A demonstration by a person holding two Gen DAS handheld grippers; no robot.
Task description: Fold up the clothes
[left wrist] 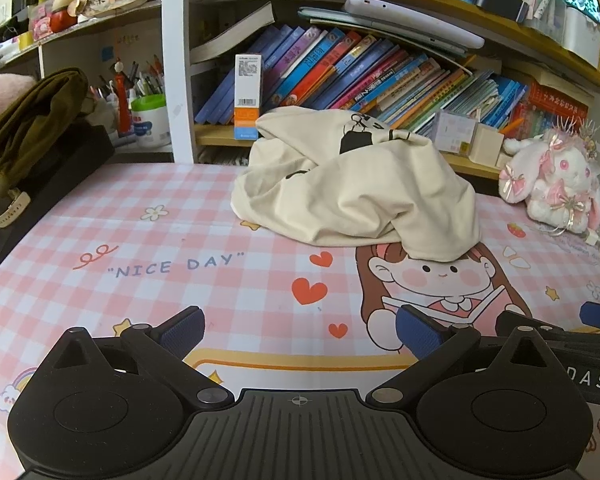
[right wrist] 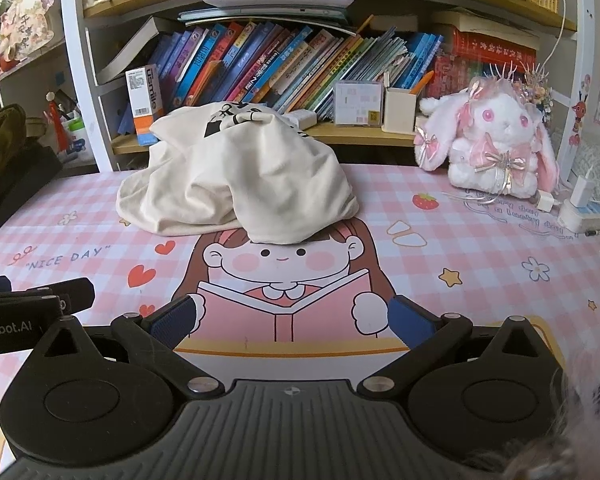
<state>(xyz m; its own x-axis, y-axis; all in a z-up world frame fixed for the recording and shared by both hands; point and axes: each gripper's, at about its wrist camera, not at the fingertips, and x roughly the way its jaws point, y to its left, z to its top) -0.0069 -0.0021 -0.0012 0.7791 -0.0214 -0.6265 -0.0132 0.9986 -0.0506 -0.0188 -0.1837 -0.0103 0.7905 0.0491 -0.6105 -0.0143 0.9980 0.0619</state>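
A cream garment (left wrist: pixel 360 188) with a black print lies crumpled in a heap at the back of the pink checked desk mat (left wrist: pixel 180 208), against the bookshelf. In the right wrist view the same garment (right wrist: pixel 236 176) sits left of centre on the mat (right wrist: pixel 480 248). My left gripper (left wrist: pixel 300 330) hovers low over the mat's front, open, with nothing between its blue pads. My right gripper (right wrist: pixel 292 318) is open too, over the cartoon girl's book, well short of the garment. Each gripper shows at the edge of the other's view.
A white and pink plush rabbit (right wrist: pixel 496 140) sits at the back right, with chargers and a power strip (right wrist: pixel 580 208) beside it. An olive bag (left wrist: pixel 28 120) on a black box stands at the left. Bookshelves (right wrist: pixel 284 64) run along the back.
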